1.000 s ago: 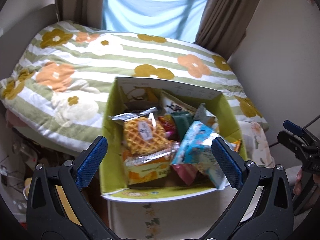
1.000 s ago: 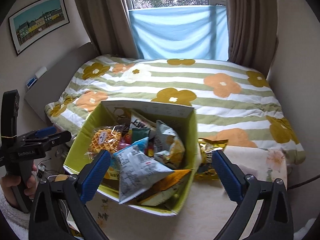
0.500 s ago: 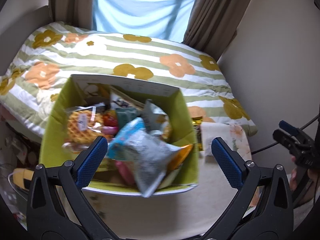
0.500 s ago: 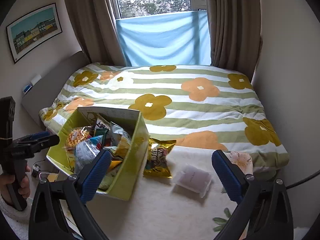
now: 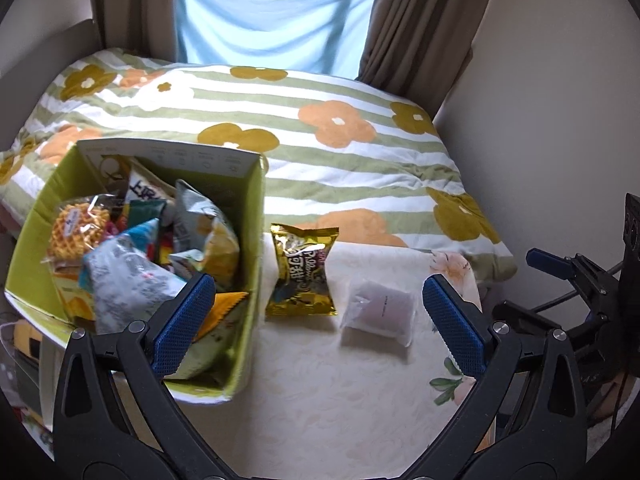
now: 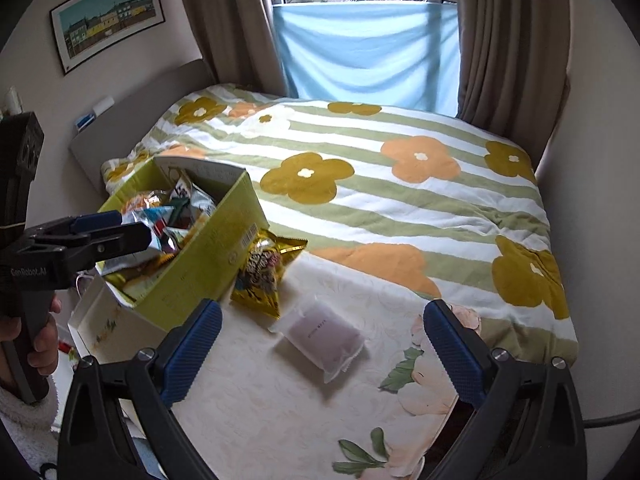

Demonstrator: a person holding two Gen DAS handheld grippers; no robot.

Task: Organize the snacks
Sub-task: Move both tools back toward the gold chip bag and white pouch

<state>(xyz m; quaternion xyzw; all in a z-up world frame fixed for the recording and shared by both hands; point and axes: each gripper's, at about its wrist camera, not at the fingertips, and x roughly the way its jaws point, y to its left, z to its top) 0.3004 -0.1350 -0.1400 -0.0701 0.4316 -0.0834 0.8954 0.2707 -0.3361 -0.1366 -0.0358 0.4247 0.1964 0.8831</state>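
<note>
I had both the left gripper [image 5: 318, 322] and the right gripper [image 6: 322, 350] spread wide and empty above the cream cloth [image 6: 280, 408]. The green box [image 5: 252, 240] stood crammed with snacks; just beside it lay the gold chip bag [image 5: 302, 270], with the pale purple packet [image 6: 322, 334] nearby.

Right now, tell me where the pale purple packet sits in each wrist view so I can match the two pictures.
Left wrist view: the pale purple packet lies right of centre on the cream cloth.
Right wrist view: it lies at lower centre, nearer the camera.
Shared landmark: the gold snack bag lies between it and the green box.
</note>
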